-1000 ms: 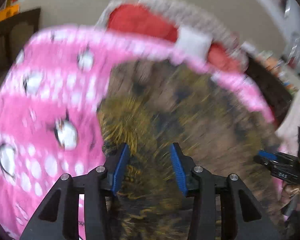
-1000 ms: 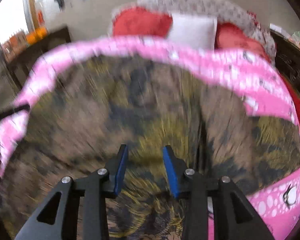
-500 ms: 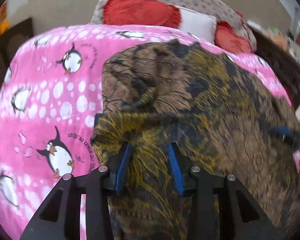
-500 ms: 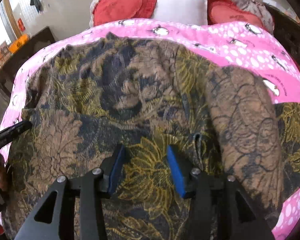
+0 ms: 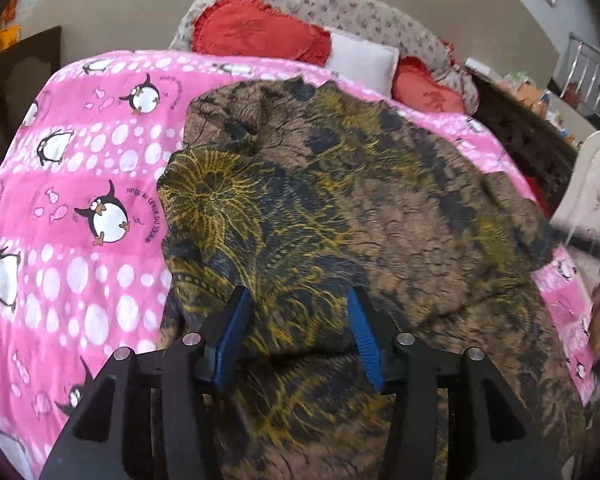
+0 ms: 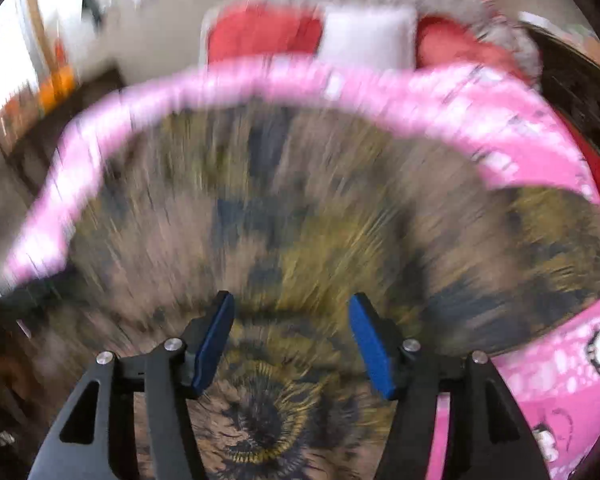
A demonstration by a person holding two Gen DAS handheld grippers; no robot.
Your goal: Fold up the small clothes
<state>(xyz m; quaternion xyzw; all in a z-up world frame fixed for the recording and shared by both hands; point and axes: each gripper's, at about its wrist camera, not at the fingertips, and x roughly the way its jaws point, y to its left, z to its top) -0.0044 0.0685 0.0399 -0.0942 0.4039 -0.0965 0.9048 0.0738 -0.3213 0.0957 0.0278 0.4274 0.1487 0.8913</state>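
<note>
The left tongs [image 5: 298,334], at the bottom centre of their view, are opening, their blue pads [image 5: 233,340] clear of the brown and yellow patterned garment [image 5: 340,208] bunched between them. The right tongs [image 6: 292,344] are also opening over that garment [image 6: 284,216], gripping nothing; this view is blurred. The garment lies spread on the pink penguin blanket [image 5: 80,184] covering the bed. In the upper centre, 2 red cushions [image 5: 256,40] flank a white pillow [image 5: 364,62].

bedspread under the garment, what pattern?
Pink bedspread with white dots and cartoon penguins. Clearest in the left wrist view.
</note>
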